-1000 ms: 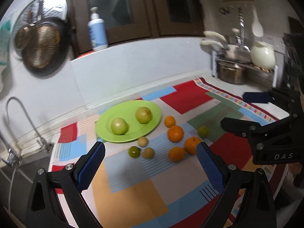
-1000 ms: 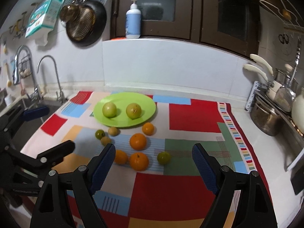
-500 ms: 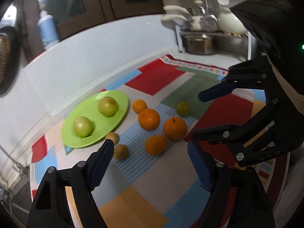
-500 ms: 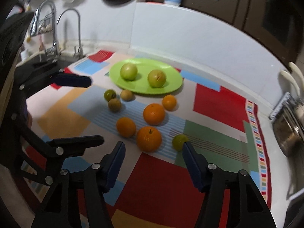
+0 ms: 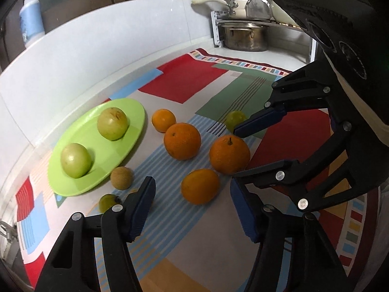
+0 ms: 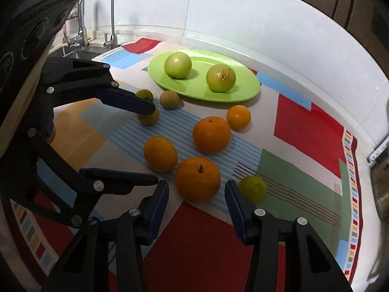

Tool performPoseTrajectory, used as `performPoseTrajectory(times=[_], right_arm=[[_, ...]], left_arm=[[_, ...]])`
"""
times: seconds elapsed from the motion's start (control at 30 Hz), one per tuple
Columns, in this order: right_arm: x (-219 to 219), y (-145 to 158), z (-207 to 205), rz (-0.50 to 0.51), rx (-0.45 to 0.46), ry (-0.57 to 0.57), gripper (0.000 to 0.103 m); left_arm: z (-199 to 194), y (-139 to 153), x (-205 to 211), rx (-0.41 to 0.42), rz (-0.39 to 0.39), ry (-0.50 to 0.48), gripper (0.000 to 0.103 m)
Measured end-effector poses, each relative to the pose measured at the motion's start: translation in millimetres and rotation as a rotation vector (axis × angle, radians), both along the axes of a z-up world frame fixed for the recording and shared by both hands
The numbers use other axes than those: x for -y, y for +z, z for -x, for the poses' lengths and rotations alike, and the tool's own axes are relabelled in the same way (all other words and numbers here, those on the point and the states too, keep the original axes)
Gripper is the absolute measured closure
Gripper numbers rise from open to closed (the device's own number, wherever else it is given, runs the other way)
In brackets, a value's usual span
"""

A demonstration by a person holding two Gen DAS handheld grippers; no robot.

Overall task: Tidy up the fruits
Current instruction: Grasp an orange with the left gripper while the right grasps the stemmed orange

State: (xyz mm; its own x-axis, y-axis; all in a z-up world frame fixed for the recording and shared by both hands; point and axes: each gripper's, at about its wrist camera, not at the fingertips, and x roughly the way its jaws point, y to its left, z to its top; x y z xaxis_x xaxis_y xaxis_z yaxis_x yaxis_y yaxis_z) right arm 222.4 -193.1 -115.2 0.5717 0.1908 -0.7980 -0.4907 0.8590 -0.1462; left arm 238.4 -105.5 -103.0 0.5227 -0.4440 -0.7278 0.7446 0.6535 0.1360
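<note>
Lime-green and shallow, the plate sits at the far side of the patchwork tablecloth and holds two pale green guavas, one toward the sink side and one with a brown blemish, apart from each other. Four oranges lie loose on the blue-striped patch in front of the plate: a small orange nearest the plate, a large orange just beside it, an oval orange toward the left, and a stemmed orange closest to the right gripper. That gripper's blue-padded jaws stand spread and hold nothing, with the stemmed orange just ahead of the gap between them. A green lime rests on the dark-striped green patch, partly behind the right-hand pad. The left gripper is also spread wide and empty, low over the cloth, the oval orange just beyond its gap. Near its upper finger in the right wrist view lie a round brown fruit, another brownish one partly hidden by the pad, and a small green fruit behind it. A steel faucet rises at the sink.
</note>
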Motion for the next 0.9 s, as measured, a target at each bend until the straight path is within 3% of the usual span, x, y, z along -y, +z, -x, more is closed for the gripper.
performPoseTrajectory(times=[0.17,0.27,0.5,0.9], right_arm=[[3.9,-4.0,-9.1,-0.024,-0.018,-0.006,0.059],[5.0,-5.0,-11.0,-0.045,-0.024,-0.011,0.061],[10.3,-2.6,-4.3,-0.086,-0.029,-0.053,0.061],[11.1,32.0,18.0,-0.188,0.059,-0.146,0.061]], left_arm=[[-9.5,-4.4,1.1,-0.067,0.019,0.004,0.054],[-11.8,-6.4,0.5,-0.117,0.042,0.007,0.068],[-1.2,0.7,-3.3,-0.121,0.065,0.068,0.068],[20.4,38.0,-40.2,-0.083,0.193,0.345,0.068]])
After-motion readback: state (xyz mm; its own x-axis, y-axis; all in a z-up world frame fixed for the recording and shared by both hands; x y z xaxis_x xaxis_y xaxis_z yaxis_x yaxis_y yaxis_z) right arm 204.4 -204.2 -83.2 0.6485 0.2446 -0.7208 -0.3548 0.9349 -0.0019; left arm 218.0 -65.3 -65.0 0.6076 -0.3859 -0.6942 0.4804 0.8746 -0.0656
